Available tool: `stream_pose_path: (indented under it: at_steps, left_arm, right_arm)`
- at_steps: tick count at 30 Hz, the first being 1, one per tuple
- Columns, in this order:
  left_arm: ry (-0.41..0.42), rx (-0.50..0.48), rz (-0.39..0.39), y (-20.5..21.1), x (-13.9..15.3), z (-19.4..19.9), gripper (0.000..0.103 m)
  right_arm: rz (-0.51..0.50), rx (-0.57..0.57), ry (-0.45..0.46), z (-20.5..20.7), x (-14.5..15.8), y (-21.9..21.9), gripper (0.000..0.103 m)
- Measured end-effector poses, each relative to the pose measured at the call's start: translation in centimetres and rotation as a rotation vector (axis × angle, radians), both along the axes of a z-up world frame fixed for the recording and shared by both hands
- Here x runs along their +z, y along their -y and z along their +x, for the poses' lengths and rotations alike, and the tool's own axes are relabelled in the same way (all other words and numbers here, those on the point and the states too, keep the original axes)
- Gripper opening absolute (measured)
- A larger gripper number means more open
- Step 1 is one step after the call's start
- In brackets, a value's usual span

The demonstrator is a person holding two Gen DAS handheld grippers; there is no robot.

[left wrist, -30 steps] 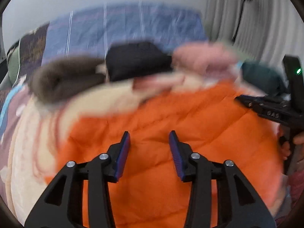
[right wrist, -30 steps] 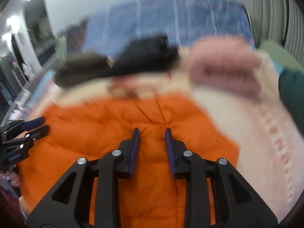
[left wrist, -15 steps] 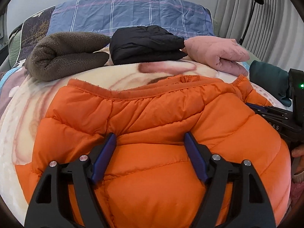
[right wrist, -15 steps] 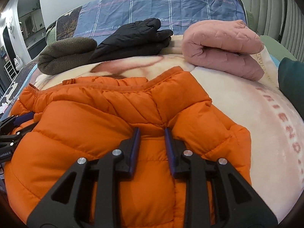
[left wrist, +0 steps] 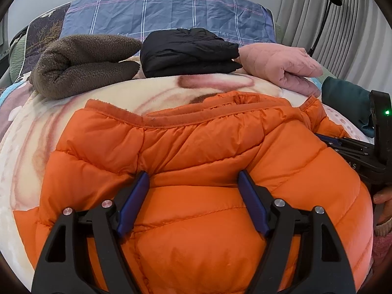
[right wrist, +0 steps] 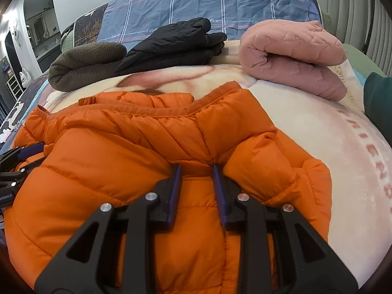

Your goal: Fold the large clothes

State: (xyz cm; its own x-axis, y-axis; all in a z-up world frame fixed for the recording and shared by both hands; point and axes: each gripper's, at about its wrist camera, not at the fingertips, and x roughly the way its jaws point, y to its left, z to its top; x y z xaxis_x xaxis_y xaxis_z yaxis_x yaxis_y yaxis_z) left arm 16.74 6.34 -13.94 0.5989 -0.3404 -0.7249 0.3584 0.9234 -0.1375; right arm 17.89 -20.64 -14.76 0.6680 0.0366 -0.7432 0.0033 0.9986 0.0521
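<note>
1. The orange jacket (left wrist: 196, 171) lies folded over on the bed's cream blanket (right wrist: 306, 122), right in front of us, its hem edge turned toward the pillow.
2. Our left gripper (left wrist: 193, 186) has come down onto the jacket and its jaws have just been opening; they now stand spread, with a puff of jacket bulging between them but not squeezed.
3. Our right gripper (right wrist: 196, 178) has also come down; its jaws stand close together, pinching a ridge of jacket at a seam.
4. We judge the fold laid down and the left side let go; the right release looks next.
5. Count: one orange jacket in hand; three folded garments in a row behind it, brown (left wrist: 83, 63), black (left wrist: 188, 51), pink (left wrist: 281, 66); one dark green item (left wrist: 348, 98) at the right edge; one blue plaid pillow (left wrist: 171, 9).
</note>
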Motion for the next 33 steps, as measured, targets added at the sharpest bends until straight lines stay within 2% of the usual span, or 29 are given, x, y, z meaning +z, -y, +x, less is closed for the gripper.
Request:
stream_pose_path:
  at_steps: [9,17,22,25,27,29,31,33]
  left_arm:
    - [0.007,0.004,-0.012,-0.1,-0.1,0.0,0.076]
    - [0.020,0.013,-0.021,-0.3,-0.1,-0.2,0.076]
    - [0.022,0.025,-0.006,-0.2,0.1,-0.3,0.076]
    - [-0.005,0.042,-0.037,-0.6,1.0,-0.4,0.068]
    - [-0.019,0.061,-0.075,-1.1,1.9,-0.7,0.061]
    - [-0.011,0.059,-0.103,-1.4,3.2,-1.4,0.060]
    - [0.017,0.035,-0.088,-1.0,3.8,-2.0,0.060]
    - [0.037,0.027,-0.037,-0.2,3.9,-2.3,0.060]
  right_arm:
    - [0.004,-0.003,0.011,0.0,-0.1,0.0,0.027]
    - [0.051,-0.018,0.044,-0.4,-0.1,0.6,0.027]
    - [0.031,-0.016,0.037,-0.4,-0.1,0.2,0.027]
    - [0.014,-0.009,0.013,-0.1,0.1,0.1,0.027]
    - [0.010,-0.018,-0.018,0.0,0.8,0.0,0.027]
    - [0.041,-0.065,-0.033,-0.3,2.2,0.1,0.029]
    - [0.107,-0.056,0.004,-1.2,4.6,-0.7,0.030]
    - [0.111,-0.003,0.057,-1.7,6.7,-2.6,0.029]
